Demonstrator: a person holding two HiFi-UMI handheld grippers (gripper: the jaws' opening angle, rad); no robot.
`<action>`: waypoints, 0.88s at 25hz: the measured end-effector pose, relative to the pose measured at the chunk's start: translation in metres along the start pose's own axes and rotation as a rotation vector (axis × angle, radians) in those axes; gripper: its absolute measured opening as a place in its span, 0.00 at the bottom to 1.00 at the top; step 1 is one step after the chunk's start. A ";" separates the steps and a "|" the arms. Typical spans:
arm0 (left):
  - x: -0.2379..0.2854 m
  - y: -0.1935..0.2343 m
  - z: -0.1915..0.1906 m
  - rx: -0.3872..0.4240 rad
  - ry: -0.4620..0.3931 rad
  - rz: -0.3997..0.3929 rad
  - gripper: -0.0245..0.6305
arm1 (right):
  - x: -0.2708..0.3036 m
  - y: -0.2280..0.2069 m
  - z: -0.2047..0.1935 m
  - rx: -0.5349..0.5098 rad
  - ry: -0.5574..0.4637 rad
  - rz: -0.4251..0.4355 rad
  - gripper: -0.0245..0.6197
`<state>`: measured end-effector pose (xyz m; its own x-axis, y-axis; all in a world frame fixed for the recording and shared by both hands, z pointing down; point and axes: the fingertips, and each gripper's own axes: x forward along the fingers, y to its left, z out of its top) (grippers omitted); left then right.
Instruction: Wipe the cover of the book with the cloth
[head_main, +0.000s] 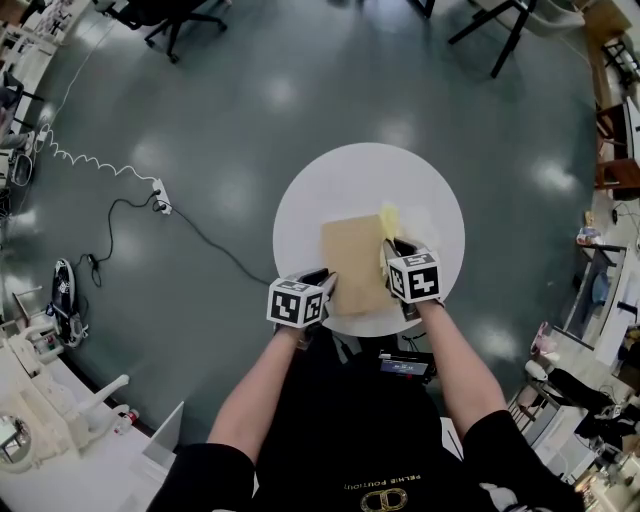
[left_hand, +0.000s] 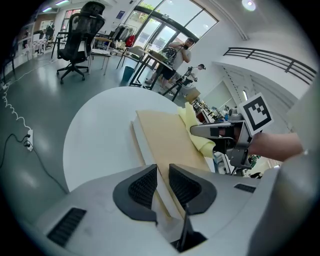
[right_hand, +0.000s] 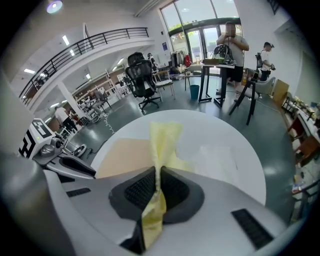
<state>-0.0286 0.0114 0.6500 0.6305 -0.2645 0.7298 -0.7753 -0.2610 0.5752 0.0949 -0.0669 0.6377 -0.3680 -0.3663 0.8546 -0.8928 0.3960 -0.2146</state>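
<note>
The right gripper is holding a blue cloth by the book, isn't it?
No, the cloth is yellow, not blue; the right gripper view shows it. The right gripper does hold it by the book.

From overhead the head view looks steeply down on the round white table (head_main: 320, 190), centred slightly toward 3 o'clock, while both gripper views sit low and close behind their jaws at its 7 and 5 o'clock edges, facing across the shared book (head_main: 355, 265).
</note>
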 end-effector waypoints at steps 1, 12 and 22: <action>0.000 0.000 0.000 -0.001 -0.001 0.002 0.16 | 0.000 -0.001 0.000 0.001 0.000 -0.002 0.16; -0.001 0.000 -0.002 -0.021 -0.016 -0.002 0.15 | -0.005 0.012 0.007 0.007 -0.022 0.015 0.16; 0.001 -0.003 0.000 -0.071 -0.045 -0.048 0.15 | 0.004 0.085 0.019 -0.099 -0.022 0.180 0.16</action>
<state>-0.0254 0.0118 0.6493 0.6668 -0.2952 0.6843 -0.7439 -0.2086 0.6349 0.0130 -0.0508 0.6138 -0.5262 -0.2998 0.7957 -0.7822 0.5377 -0.3147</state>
